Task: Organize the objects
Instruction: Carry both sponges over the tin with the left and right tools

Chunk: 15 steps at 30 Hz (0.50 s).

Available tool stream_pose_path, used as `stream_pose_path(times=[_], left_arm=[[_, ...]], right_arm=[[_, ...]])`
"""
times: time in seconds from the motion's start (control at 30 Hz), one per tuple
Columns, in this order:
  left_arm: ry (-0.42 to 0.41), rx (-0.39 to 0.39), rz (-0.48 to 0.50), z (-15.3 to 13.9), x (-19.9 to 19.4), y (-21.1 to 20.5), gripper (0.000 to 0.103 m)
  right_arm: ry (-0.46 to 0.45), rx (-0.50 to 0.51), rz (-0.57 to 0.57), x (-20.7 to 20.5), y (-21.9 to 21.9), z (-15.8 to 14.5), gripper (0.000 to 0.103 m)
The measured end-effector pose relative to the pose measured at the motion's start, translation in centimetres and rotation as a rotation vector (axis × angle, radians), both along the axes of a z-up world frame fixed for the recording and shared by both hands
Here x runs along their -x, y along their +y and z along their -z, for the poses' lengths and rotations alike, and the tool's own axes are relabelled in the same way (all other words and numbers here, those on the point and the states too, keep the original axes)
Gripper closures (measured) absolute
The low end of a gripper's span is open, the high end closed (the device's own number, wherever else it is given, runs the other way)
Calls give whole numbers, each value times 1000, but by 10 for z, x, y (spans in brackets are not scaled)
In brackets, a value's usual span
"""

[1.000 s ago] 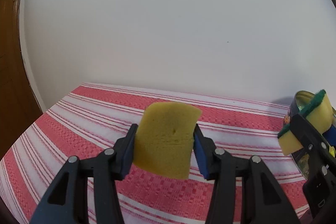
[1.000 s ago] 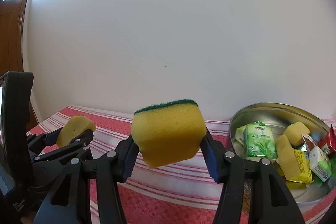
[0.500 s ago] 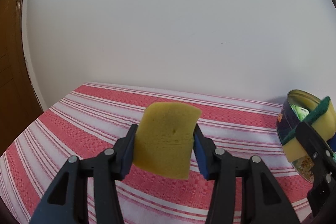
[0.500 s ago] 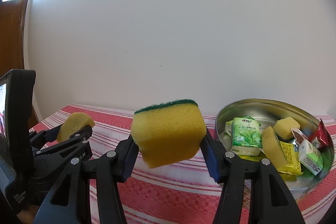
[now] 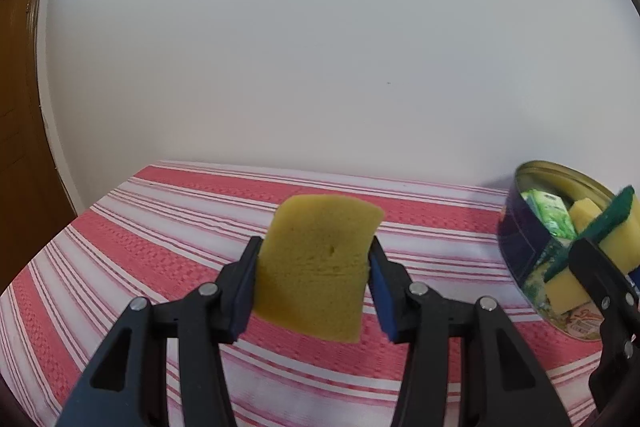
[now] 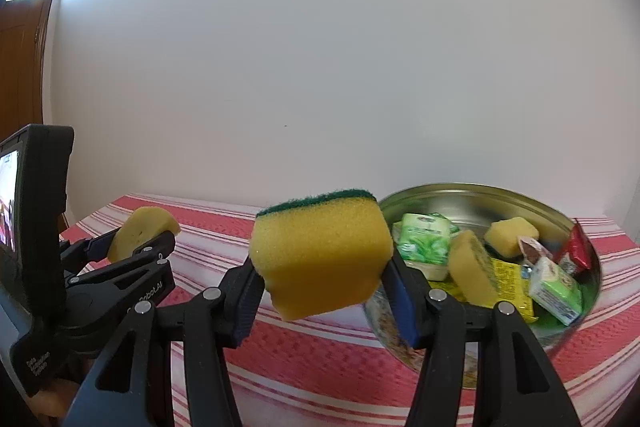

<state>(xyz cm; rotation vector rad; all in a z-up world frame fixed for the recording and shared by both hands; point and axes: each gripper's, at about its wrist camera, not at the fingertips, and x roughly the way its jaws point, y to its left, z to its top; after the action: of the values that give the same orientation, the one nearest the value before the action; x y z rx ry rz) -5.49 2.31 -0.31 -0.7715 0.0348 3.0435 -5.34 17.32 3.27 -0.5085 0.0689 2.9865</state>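
My left gripper (image 5: 312, 267) is shut on a plain dull-yellow sponge (image 5: 316, 263), held above the red-and-white striped tablecloth (image 5: 160, 227). My right gripper (image 6: 320, 267) is shut on a bright yellow sponge with a green scouring top (image 6: 320, 247), just left of a round metal tin (image 6: 472, 193). The tin holds green tissue packs (image 6: 424, 241), yellow sponges (image 6: 510, 235) and small snack packets (image 6: 556, 285). In the right wrist view the left gripper (image 6: 132, 241) with its sponge (image 6: 138, 231) hangs at the left. In the left wrist view the tin (image 5: 524, 251) and the right gripper's sponge (image 5: 616, 231) show at the far right.
A white wall (image 5: 320, 47) rises behind the table. A brown wooden door (image 5: 16, 147) stands at the left. The cloth-covered tabletop stretches left of the tin, with its far edge against the wall.
Both grippers have shifted level toward the tin, which has slid leftward in both views and shows more of its inside. Each still holds its sponge.
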Motion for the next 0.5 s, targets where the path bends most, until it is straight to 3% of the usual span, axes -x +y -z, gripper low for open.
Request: stream_pose_path(times=[0.5], left_arm=[[3, 12, 83, -1, -23, 49, 54]], right_arm=[[2, -18, 44, -43, 38, -4, 45]])
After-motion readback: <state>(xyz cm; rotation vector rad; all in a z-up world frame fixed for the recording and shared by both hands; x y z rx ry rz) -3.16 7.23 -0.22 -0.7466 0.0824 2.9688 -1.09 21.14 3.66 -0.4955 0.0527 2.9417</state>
